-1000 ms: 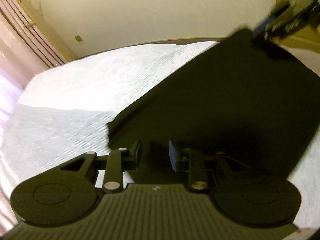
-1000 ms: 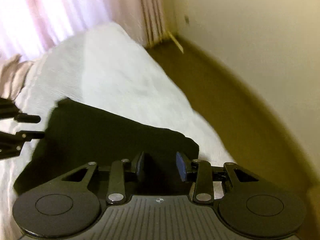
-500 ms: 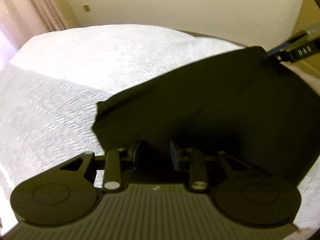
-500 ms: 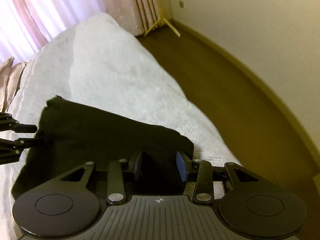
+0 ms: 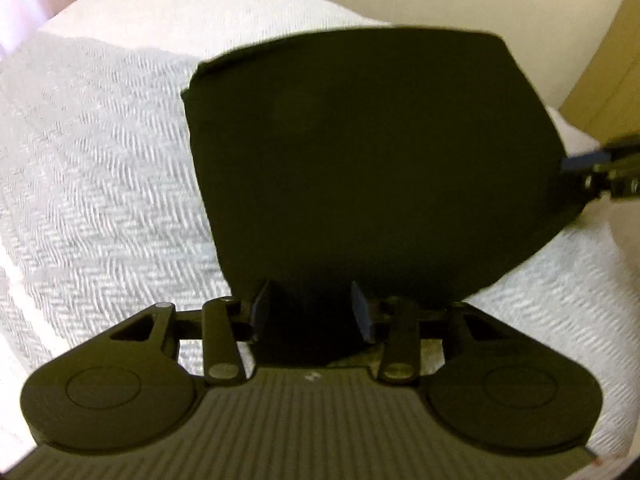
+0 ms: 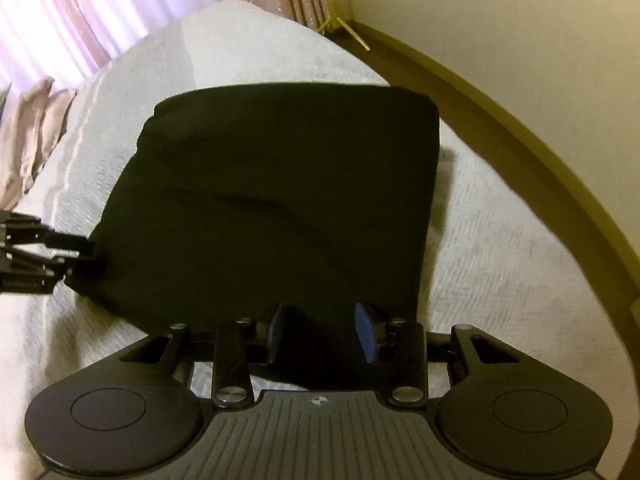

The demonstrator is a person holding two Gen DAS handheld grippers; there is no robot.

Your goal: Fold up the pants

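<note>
Black pants [image 5: 372, 160] form a broad dark panel over the white bedspread [image 5: 100, 180]. In the left wrist view my left gripper [image 5: 310, 312] is shut on the panel's near edge, with cloth filling the gap between its fingers. My right gripper [image 5: 592, 168] grips the right-hand corner there. In the right wrist view the pants [image 6: 280, 200] bulge upward with a crease across the middle. My right gripper [image 6: 320, 328] is shut on the near edge. The left gripper [image 6: 80, 256] pinches the left corner.
The bed's edge drops to a brown floor [image 6: 520, 120] on the right, below a cream wall. Pink curtains [image 6: 100, 8] hang behind the bed and beige pillows [image 6: 28, 132] lie at the far left. Tan wooden furniture [image 5: 608, 80] stands beyond the bed.
Both grippers have swung round with the held edge. The pants, spread flat and long before, now look shorter, nearer and raised. The left gripper's fingers stand a little wider apart.
</note>
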